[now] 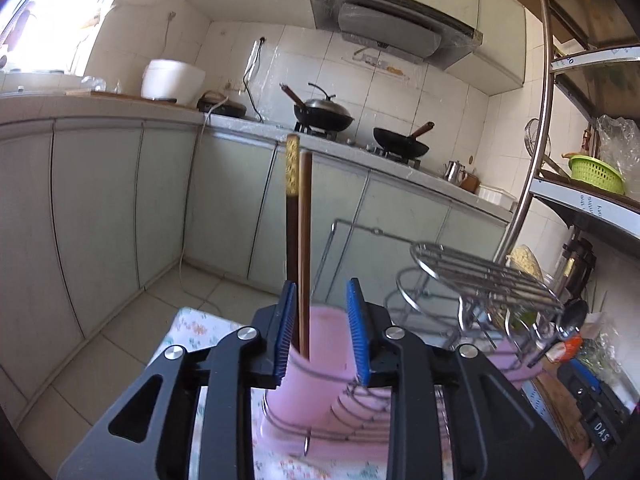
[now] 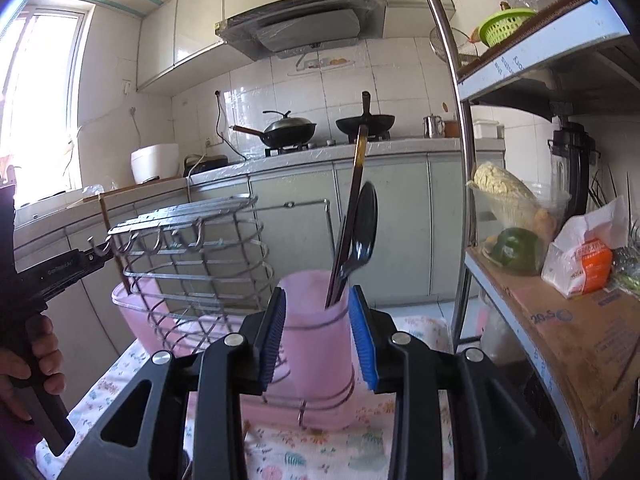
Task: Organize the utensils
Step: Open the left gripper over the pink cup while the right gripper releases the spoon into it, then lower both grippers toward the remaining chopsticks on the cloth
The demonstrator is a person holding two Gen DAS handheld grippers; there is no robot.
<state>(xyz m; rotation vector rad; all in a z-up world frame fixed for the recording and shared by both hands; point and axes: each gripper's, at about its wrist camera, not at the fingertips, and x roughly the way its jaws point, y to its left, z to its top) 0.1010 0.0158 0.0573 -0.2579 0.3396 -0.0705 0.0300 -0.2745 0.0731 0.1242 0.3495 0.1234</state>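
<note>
With both grippers' jaws half open and holding nothing, the chopsticks (image 1: 299, 240) stand in the pink cup (image 1: 316, 364); next, I judge, fetch another utensil.

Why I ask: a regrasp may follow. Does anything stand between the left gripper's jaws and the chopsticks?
Nothing visible. The chopsticks stand in the pink cup, already inside the open left gripper, close against one pad; the wire rack sits off to the side.
</note>
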